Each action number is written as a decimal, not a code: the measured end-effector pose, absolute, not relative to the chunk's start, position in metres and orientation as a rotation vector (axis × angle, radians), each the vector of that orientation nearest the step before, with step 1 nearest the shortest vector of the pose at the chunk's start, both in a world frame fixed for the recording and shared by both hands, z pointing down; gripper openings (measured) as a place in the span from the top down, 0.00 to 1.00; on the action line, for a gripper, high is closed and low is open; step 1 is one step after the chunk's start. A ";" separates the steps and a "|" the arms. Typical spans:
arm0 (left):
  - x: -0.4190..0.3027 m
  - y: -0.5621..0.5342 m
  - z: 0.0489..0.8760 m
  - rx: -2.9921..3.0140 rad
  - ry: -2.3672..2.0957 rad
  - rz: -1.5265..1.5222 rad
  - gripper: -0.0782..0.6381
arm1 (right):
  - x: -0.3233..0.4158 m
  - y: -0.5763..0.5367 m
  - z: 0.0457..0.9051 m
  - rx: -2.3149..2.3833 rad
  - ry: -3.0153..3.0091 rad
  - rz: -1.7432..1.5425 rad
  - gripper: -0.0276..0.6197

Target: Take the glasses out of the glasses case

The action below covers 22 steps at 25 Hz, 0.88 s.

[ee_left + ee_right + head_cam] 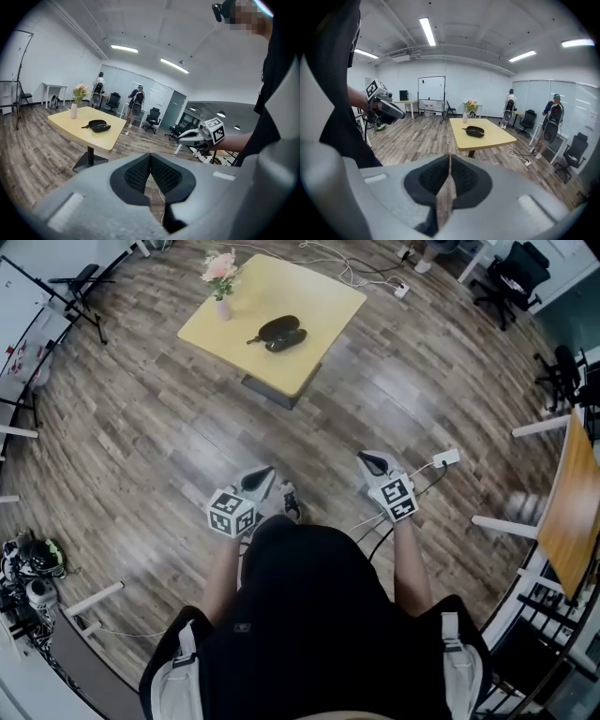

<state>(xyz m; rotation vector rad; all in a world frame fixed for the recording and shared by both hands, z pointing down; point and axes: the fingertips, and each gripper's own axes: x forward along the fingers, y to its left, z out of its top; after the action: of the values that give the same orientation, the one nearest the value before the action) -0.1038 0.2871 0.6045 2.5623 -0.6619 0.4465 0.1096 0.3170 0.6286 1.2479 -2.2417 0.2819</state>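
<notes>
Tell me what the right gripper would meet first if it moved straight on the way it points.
Probably the yellow table, near the glasses case. The right gripper, shut and empty, points toward it over the floor, with nothing between. Height is unclear; it might pass just above the tabletop.

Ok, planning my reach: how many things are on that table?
2: a flower vase by its left edge, a black glasses case near the middle; glasses inside may be hidden.
</notes>
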 end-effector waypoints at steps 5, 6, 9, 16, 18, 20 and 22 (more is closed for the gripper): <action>-0.107 0.236 0.604 2.567 -0.627 0.433 0.88 | 0.113 0.277 0.629 1.287 -2.205 0.299 0.93; -0.106 0.227 0.603 2.570 -0.614 0.436 0.88 | 0.115 0.270 0.629 1.303 -2.201 0.309 0.93; -0.101 0.199 0.600 2.588 -0.576 0.443 0.88 | 0.117 0.250 0.630 1.333 -2.186 0.329 0.93; -0.112 0.135 0.599 2.628 -0.594 0.419 0.88 | 0.105 0.207 0.642 1.339 -2.151 0.339 0.93; -0.116 0.123 0.600 2.629 -0.596 0.424 0.88 | 0.104 0.193 0.640 1.346 -2.153 0.327 0.93; -0.119 0.114 0.601 2.627 -0.600 0.427 0.88 | 0.104 0.184 0.641 1.349 -2.157 0.326 0.93; -0.124 0.108 0.602 2.619 -0.619 0.420 0.88 | 0.103 0.177 0.644 1.346 -2.160 0.338 0.93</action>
<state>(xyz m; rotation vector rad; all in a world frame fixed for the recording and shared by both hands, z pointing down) -0.1236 0.1075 0.6020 2.6192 -0.6189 0.4199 0.1025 0.1766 0.6442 1.3456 -2.1599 0.3378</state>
